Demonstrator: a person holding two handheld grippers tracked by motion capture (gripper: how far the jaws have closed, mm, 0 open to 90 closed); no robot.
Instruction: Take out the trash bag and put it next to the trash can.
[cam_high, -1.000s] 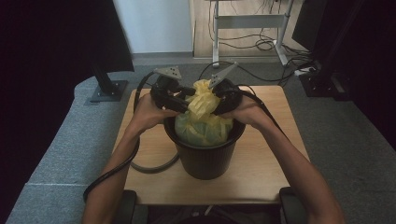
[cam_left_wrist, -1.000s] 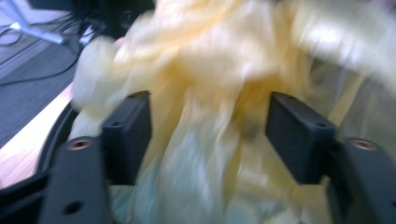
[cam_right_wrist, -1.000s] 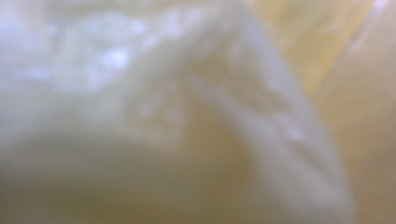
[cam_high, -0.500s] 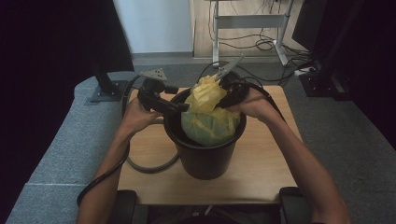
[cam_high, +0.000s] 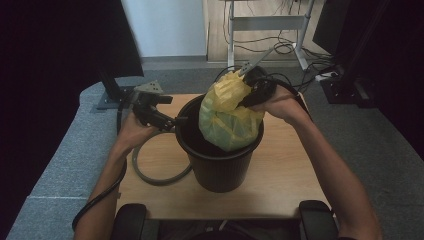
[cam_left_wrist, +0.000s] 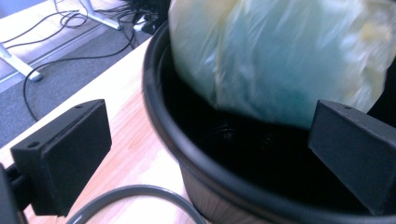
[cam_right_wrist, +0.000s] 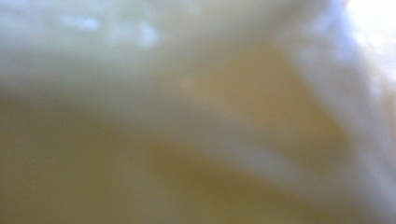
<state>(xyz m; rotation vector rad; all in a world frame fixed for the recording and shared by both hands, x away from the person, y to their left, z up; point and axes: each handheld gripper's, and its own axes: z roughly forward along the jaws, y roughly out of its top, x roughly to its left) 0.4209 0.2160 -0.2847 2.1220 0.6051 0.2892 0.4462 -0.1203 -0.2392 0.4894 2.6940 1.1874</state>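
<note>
A black bin stands in the middle of the wooden table. A yellow plastic bag rises out of it, lifted and leaning right. My right gripper is shut on the bag's gathered top, and the bag's yellow film presses blurred against the lens in the right gripper view. My left gripper sits at the bin's left rim, off the bag. Its jaws have just been opening and stand wide, with the bin's rim and the bag between them untouched.
A grey cable loops on the table left of the bin. A dark monitor stand sits beyond the table's left corner. A metal desk frame and floor cables lie behind. Black armrests flank the near edge.
The left gripper has let go of the bag, opened, and drawn back left to the bin's rim. The right gripper has raised the bag higher and to the right.
</note>
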